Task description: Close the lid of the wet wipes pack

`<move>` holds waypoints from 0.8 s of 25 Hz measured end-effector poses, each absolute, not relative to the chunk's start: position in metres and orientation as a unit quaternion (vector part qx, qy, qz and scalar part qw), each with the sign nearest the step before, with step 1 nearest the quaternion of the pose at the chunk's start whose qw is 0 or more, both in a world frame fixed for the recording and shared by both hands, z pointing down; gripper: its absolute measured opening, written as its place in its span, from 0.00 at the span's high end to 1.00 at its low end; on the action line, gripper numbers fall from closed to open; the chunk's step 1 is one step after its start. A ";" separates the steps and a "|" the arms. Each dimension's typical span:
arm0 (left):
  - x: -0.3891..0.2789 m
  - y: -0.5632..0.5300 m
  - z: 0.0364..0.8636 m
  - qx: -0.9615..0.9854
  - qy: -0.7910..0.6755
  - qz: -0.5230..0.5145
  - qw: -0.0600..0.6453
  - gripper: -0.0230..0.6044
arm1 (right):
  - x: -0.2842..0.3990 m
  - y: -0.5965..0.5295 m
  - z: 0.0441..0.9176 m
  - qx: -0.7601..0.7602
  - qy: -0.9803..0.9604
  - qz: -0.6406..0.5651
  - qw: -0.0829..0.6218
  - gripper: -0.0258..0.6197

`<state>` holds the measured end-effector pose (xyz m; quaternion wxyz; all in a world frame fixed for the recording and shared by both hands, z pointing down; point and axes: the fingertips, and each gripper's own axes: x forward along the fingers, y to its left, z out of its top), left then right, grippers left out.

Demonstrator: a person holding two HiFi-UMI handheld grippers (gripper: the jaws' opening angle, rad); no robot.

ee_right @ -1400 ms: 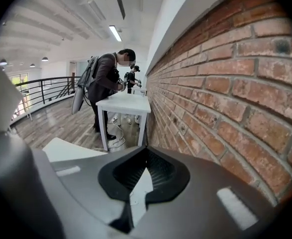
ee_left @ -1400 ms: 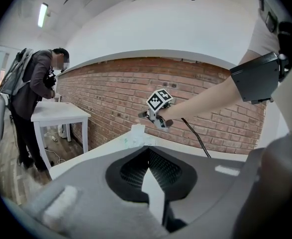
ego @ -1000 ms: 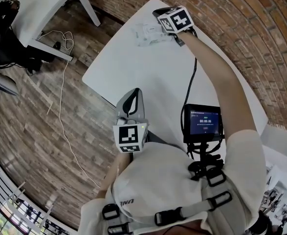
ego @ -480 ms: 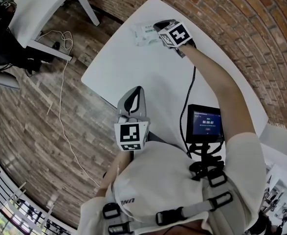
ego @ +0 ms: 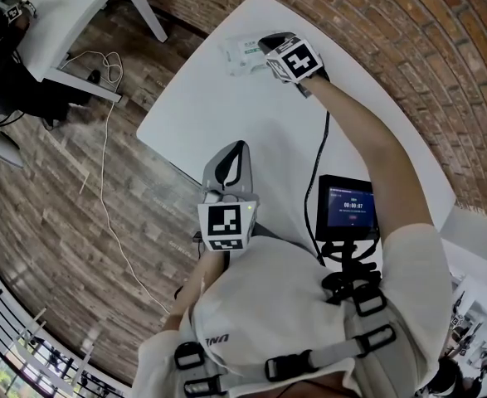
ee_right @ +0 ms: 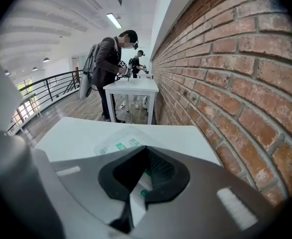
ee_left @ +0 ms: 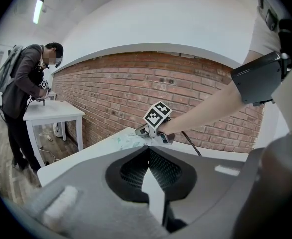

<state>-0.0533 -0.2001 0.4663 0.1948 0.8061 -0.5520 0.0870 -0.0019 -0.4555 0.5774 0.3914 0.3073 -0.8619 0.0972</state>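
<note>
The wet wipes pack [ego: 243, 54], white with green print, lies flat near the far corner of the white table [ego: 226, 114]. My right gripper [ego: 265, 45] is shut, its tips over the pack's right end. In the right gripper view the pack [ee_right: 117, 146] lies just under and ahead of the closed tips [ee_right: 145, 148]; white plastic with a green dot shows under the jaws. I cannot tell whether the lid is down. My left gripper [ego: 238, 145] is shut and empty, held above the table's near edge, far from the pack [ee_left: 126, 142].
A brick wall [ego: 409, 56] runs along the table's far right side. A second white table [ego: 69, 15] stands to the left on the wood floor, with a cable [ego: 102, 139] trailing from it. A person [ee_left: 26, 83] stands at that table. A small screen [ego: 347, 208] hangs at my chest.
My right gripper has come nearer and lower, from beyond the pack to its right end. The left gripper has hardly moved.
</note>
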 end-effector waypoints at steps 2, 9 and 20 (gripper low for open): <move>-0.051 -0.204 0.466 0.808 -0.550 0.086 0.193 0.96 | -0.002 -0.455 0.577 0.309 -0.862 0.097 0.390 0.95; -0.047 -0.219 0.464 0.810 -0.548 0.078 0.193 0.96 | -0.003 -0.453 0.579 0.311 -0.863 0.097 0.387 0.95; -0.043 -0.225 0.460 0.814 -0.544 0.074 0.190 0.96 | -0.004 -0.453 0.577 0.319 -0.863 0.098 0.379 0.95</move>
